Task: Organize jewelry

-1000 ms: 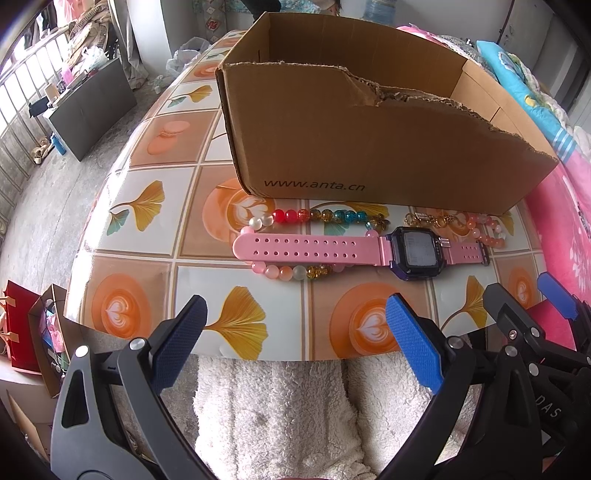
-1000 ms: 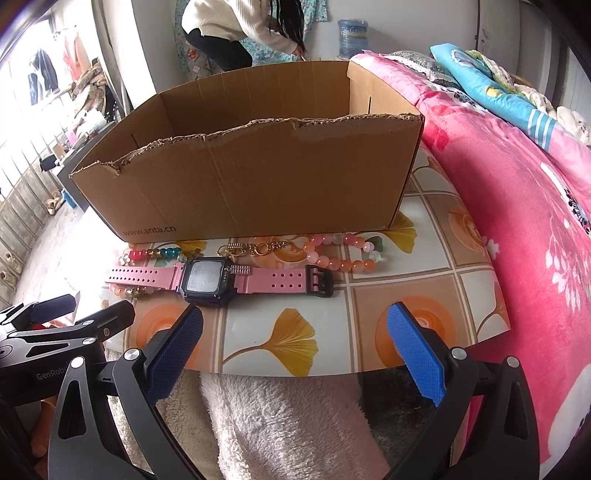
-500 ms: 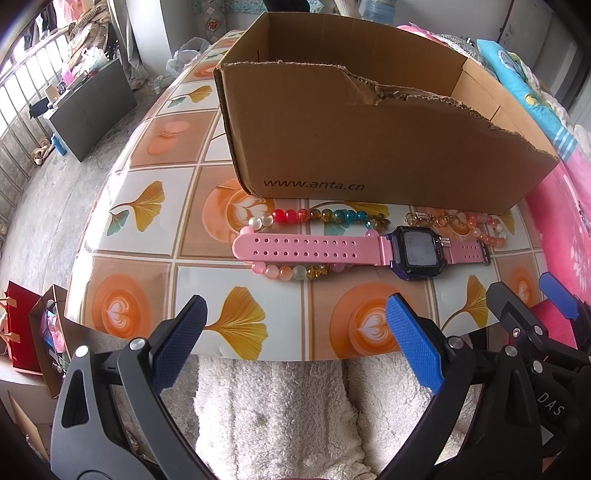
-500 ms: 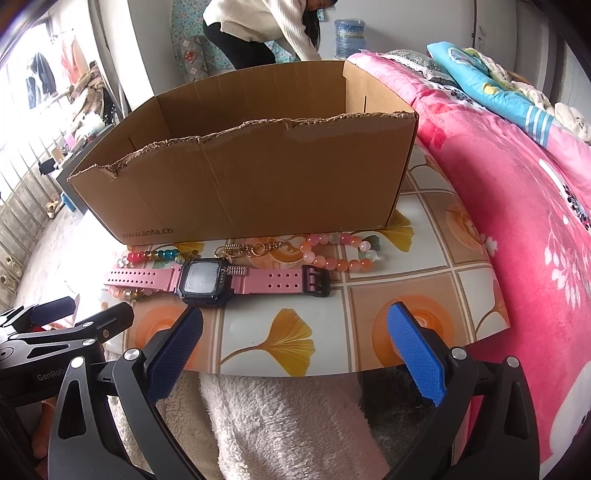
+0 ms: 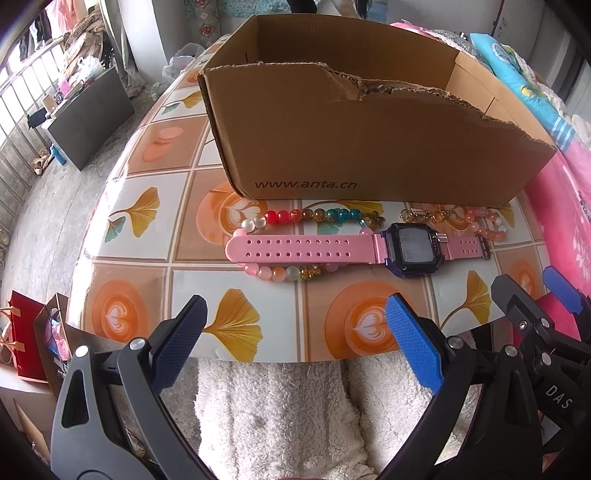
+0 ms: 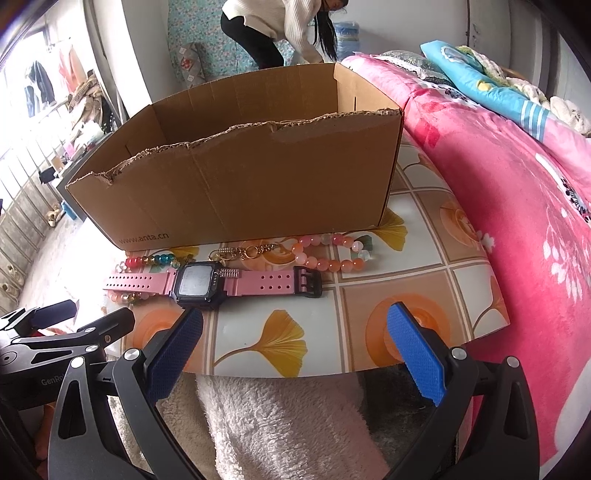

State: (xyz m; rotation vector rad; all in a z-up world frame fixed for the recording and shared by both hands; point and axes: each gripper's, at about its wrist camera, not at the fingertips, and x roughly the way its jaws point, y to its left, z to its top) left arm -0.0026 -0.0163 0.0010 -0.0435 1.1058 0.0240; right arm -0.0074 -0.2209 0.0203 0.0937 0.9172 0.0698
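Note:
A pink-strapped watch (image 5: 332,251) (image 6: 207,282) lies flat on the patterned table (image 5: 155,258), in front of an open cardboard box (image 5: 369,140) (image 6: 251,184). A multicoloured bead bracelet (image 5: 314,216) (image 6: 155,260) lies partly under the strap on the left. A pink-orange bead bracelet (image 6: 328,254) (image 5: 487,225) with a gold chain (image 6: 240,253) lies on the right. My left gripper (image 5: 295,347) is open and empty, short of the table's near edge. My right gripper (image 6: 295,350) is also open and empty, to its right.
A pink flowered blanket (image 6: 517,203) lies against the table's right side. A white fluffy cloth (image 5: 280,413) hangs below the near edge. A person (image 6: 280,33) bends over behind the box. Red bags (image 5: 22,332) stand on the floor at the left.
Both grippers have barely moved and stay open. The person behind the box has shifted.

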